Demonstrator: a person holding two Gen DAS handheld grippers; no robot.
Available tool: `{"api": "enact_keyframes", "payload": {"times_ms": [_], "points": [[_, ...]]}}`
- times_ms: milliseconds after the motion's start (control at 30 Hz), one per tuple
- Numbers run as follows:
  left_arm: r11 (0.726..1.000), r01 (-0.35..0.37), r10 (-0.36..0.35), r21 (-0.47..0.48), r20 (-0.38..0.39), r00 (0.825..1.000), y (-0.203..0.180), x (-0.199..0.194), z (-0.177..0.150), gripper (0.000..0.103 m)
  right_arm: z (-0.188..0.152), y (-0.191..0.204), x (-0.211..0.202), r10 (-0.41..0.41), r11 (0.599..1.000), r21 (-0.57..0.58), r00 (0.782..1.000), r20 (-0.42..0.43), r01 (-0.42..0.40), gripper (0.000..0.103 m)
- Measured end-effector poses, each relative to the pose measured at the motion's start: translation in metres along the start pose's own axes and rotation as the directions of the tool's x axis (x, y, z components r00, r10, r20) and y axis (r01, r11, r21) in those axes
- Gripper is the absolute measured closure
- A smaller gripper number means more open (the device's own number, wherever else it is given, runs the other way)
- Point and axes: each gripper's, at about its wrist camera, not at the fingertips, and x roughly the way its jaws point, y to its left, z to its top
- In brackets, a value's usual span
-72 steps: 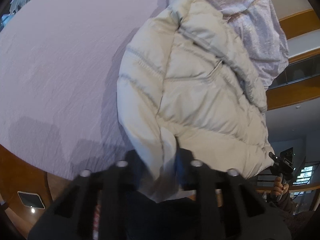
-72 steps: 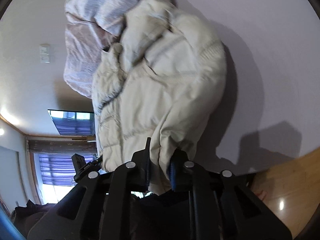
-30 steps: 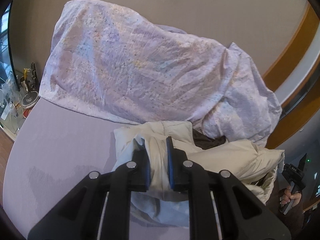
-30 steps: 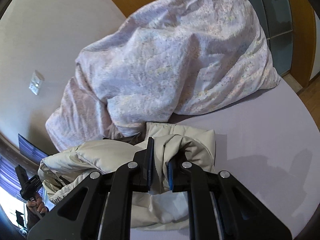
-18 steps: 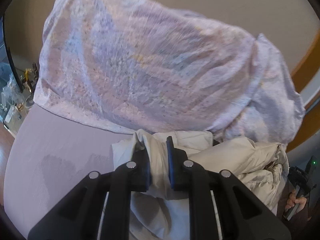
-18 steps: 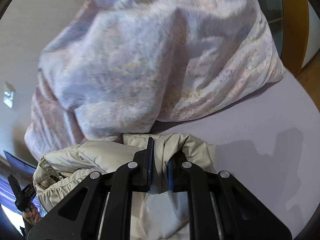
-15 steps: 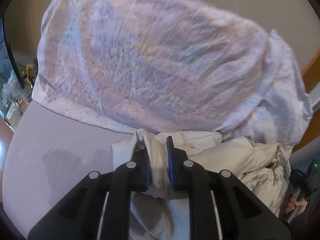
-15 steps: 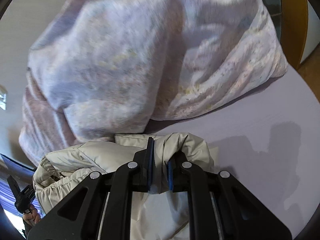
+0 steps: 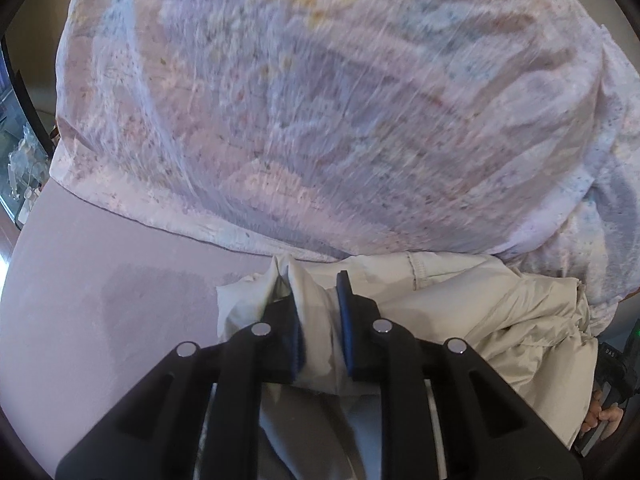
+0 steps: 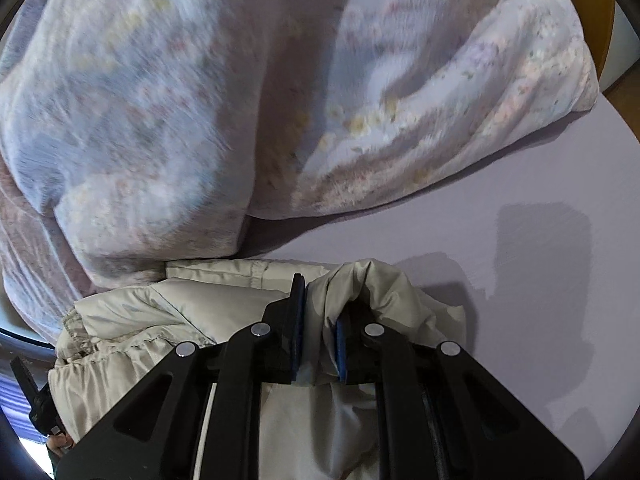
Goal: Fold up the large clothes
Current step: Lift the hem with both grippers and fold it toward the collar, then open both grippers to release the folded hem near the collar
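Big floral duvet point(image 9: 320, 112) fills my view, heaped at the far side of the lavender bed point(image 9: 92, 300). In front of it, the cream puffer jacket point(image 9: 480, 312) lies bunched on the sheet, its far edge touching the duvet. My left tongs point(image 9: 320, 320) are clamped on a fold of jacket, and my right tongs point(image 10: 320, 320) pinch another fold, fabric bulging over the right finger.

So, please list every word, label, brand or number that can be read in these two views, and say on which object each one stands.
None can be read.
The cream puffer jacket shows no label.
The floral duvet has only a blurred pattern.
The handheld device at the left view's right edge bears small white marks, too small to read.
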Motion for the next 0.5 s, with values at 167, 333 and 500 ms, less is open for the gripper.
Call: {"api": "enact_keyframes", "payload": {"times_ms": [167,333,500], "points": [[1.000,-0.003,0.003,-0.019,-0.013,1.000,-0.003,0.011,-0.002,0.079,0.001,-0.004,0.010,0.009,0.999,0.040,0.999,-0.038,-0.007,0.086],[1.000,-0.009,0.009,-0.009,-0.024,1.000,-0.007,0.015,-0.004,0.075,0.005,-0.019,-0.006,0.118,0.984,0.138,0.992,-0.040,-0.111,0.070],[0.999,-0.031,0.031,0.044,-0.021,0.999,-0.017,0.004,-0.003,0.065,0.001,-0.020,-0.033,0.119,0.985,0.122,0.993,0.003,-0.118,0.047]]}}
